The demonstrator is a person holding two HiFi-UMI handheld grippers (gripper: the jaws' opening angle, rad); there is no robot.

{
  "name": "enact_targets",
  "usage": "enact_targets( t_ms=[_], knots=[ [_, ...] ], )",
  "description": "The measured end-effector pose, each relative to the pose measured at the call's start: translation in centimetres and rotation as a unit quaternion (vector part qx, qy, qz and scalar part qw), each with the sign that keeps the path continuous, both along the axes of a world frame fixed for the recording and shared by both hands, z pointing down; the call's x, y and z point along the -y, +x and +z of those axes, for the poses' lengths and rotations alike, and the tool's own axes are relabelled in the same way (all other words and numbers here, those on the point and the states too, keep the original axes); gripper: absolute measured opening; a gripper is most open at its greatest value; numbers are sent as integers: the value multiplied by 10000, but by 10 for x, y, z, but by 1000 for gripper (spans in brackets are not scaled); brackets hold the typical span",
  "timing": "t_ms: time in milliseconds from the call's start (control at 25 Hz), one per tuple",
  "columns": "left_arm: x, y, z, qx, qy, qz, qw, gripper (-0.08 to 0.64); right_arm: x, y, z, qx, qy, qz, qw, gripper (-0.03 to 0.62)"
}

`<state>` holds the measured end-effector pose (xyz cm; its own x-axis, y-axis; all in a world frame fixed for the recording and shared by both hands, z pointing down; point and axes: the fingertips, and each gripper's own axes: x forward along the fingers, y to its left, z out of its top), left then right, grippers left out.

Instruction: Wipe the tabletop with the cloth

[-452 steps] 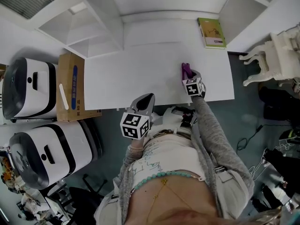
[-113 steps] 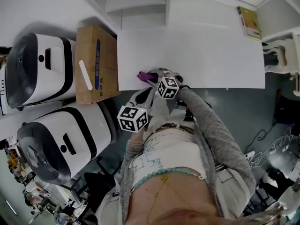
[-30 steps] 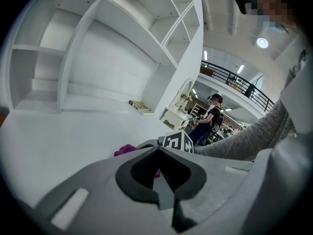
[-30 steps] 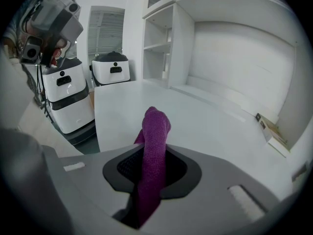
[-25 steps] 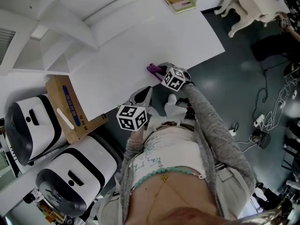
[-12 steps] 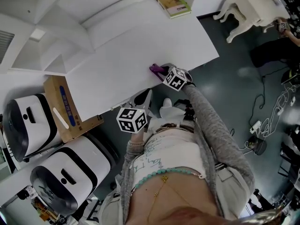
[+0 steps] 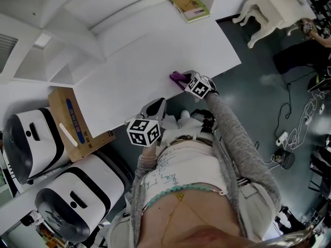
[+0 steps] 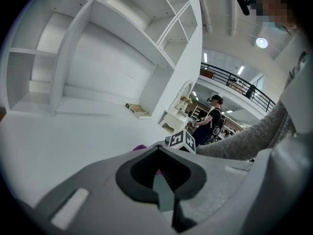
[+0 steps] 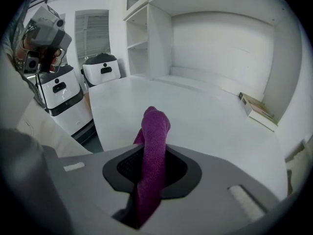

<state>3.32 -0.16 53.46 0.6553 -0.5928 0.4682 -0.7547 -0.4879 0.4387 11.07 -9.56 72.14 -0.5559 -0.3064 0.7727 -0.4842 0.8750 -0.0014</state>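
Two grippers | right gripper jaws clamp cloth at tabletop edge | left gripper jaws together

The purple knitted cloth is coarse, fuzzy and matt, and its fine ribs show where the jaws of the right gripper pinch it. That gripper and the left gripper have shells of smooth matt grey plastic. A darker, ribbed, rubbery-looking lining runs round their jaws. The white rectangular surface is smooth with a soft satin finish, as is the painted white shelving behind it. The brown box looks like plain matt cardboard. The two rounded white-and-black machines are glossy plastic. The green book has a paper cover with a slight sheen. The person's grey sleeve is soft knitted fabric.
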Motion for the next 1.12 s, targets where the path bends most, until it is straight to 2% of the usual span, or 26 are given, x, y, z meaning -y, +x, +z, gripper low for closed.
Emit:
enact_targets(
  t_ms=[280, 480, 680, 880, 1120],
  knots=[
    [18, -21, -1, -44, 103, 280, 9995, 0, -1, -2, 2, -354, -376, 351, 9980, 92],
    [20, -27, 5, -98, 82, 427, 9990, 0, -1, 0, 1, -258, -300, 658, 9970, 92],
    [16, -28, 6, -80, 40, 441, 9990, 0, -3, 2, 0, -197, -314, 750, 9965, 92],
    [20, -20, 4, 26, 63, 362, 9993, 0, 2, 6, 4, -134, -303, 622, 9975, 94],
    [28, 0, -3, -57, 37, -134, 9999, 0, 0, 7, 3, -197, -481, 32, 9986, 95]
  ],
)
